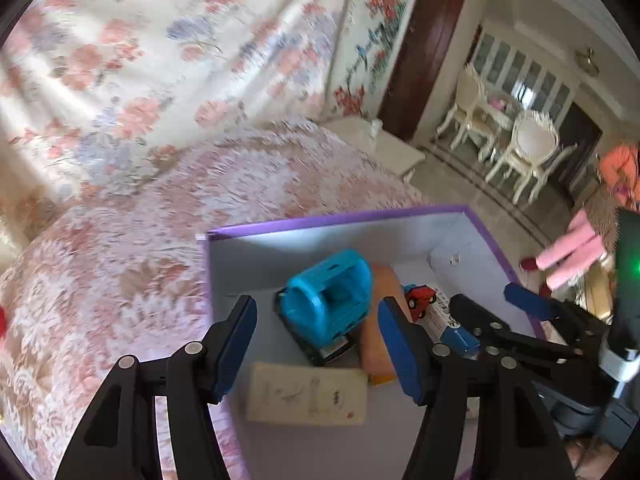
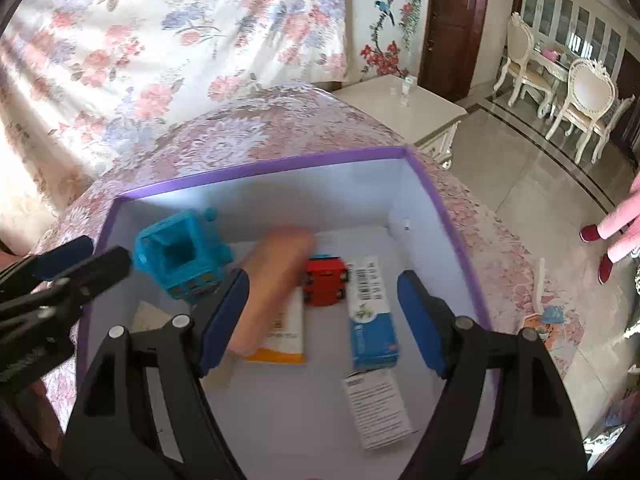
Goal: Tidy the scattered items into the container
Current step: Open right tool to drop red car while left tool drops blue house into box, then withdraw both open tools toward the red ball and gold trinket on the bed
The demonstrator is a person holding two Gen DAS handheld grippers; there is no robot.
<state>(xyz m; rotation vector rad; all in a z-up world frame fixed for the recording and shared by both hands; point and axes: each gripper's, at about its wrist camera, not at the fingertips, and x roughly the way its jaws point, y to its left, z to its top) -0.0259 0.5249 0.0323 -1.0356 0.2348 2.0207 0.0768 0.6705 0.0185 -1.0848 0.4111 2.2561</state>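
Note:
A purple-rimmed white box (image 1: pixel 340 218) (image 2: pixel 256 172) sits on the floral bedspread. Inside lie a blue plastic toy (image 1: pixel 332 296) (image 2: pixel 180 256), a red toy car (image 1: pixel 420 298) (image 2: pixel 326 282), a tan blurred item (image 2: pixel 272 276), an orange-edged packet (image 2: pixel 284 340), a blue-white carton (image 2: pixel 372 316), a white leaflet box (image 2: pixel 376 412) and a beige box (image 1: pixel 306 398). My left gripper (image 1: pixel 318 354) is open and empty above the blue toy; it also shows in the right wrist view (image 2: pixel 86 258). My right gripper (image 2: pixel 322 322) is open and empty over the box; it also shows in the left wrist view (image 1: pixel 490 308).
The bed's floral quilt (image 1: pixel 160 220) surrounds the box. A white bedside table (image 2: pixel 404 100) stands beyond it. A person in pink trousers (image 1: pixel 572 252) stands on the tiled floor at right. White chairs (image 2: pixel 580 96) and a table are in the far room.

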